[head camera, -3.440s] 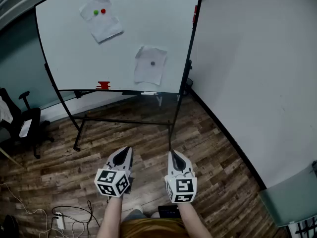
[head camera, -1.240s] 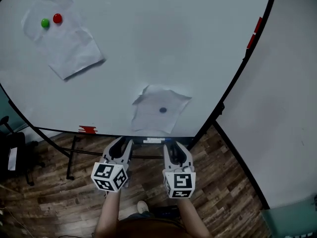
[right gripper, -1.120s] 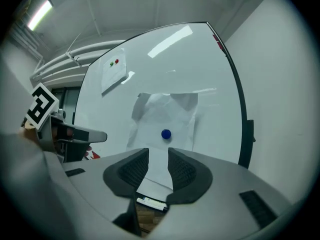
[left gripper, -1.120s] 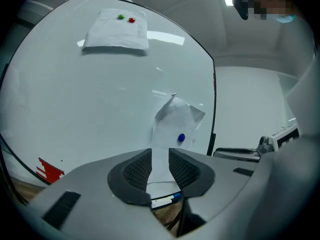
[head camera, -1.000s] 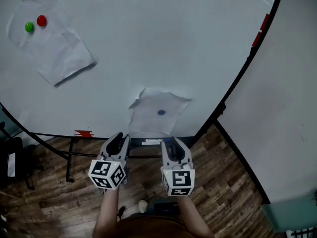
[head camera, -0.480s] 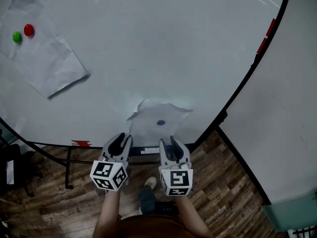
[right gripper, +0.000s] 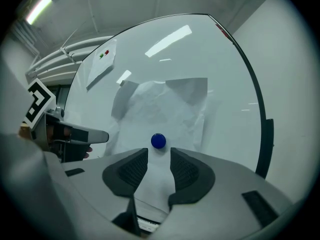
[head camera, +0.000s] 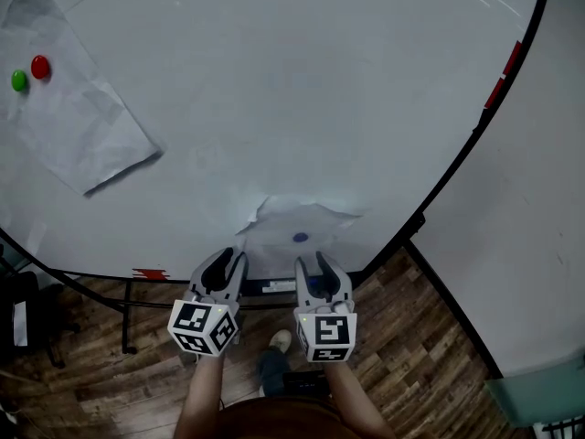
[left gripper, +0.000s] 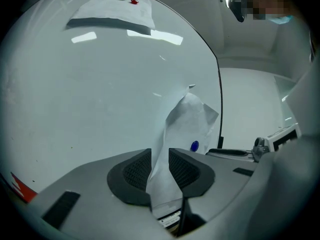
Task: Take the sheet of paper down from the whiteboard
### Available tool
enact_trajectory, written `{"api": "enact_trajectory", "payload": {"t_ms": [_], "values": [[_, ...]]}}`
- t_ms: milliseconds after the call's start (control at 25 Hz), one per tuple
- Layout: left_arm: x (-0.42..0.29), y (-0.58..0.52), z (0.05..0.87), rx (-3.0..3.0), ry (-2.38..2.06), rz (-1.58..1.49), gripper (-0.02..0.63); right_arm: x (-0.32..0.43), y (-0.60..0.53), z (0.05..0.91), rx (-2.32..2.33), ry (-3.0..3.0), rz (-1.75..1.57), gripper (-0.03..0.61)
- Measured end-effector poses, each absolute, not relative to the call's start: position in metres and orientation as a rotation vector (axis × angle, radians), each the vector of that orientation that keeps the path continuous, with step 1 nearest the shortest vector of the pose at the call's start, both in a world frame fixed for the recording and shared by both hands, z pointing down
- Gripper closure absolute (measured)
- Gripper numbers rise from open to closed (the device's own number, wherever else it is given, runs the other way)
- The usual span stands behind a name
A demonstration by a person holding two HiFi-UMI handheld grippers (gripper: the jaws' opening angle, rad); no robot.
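Observation:
A crumpled white sheet of paper [head camera: 292,222] hangs low on the whiteboard [head camera: 302,90], pinned by a blue magnet [head camera: 300,238]. Its left edge curls off the board. My left gripper [head camera: 226,262] is open and level at the sheet's lower left corner. In the left gripper view the sheet's loose edge [left gripper: 192,119] fills the gap of the left gripper [left gripper: 160,154]; contact cannot be told. My right gripper [head camera: 317,262] is open, and its jaws have just been opening with nothing between them. The blue magnet [right gripper: 158,141] sits just beyond the right gripper [right gripper: 159,151] on the sheet [right gripper: 165,109].
A second sheet [head camera: 73,126] hangs at the board's upper left under a green magnet [head camera: 18,80] and a red magnet [head camera: 40,66]. The board's black frame [head camera: 475,135] runs down the right, with a white wall [head camera: 530,245] beyond. Wooden floor [head camera: 411,355] lies below.
Both grippers and the head camera have come closer to the board. The lower sheet, once well ahead of the grippers, now lies right at their tips.

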State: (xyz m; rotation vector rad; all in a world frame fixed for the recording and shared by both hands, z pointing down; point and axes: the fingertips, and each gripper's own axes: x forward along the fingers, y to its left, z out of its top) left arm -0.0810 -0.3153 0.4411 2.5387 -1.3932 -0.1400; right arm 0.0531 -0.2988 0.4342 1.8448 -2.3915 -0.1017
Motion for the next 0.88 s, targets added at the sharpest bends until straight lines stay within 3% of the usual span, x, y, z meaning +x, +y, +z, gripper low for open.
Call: {"api": "enact_trajectory", "payload": {"t_ms": [880], "values": [[-0.072, -0.331, 0.435, 2.588, -1.403, -0.128, 0.506, 0.036, -0.333, 0.421, 1.874, -2.382, -0.254, 0.436]]}}
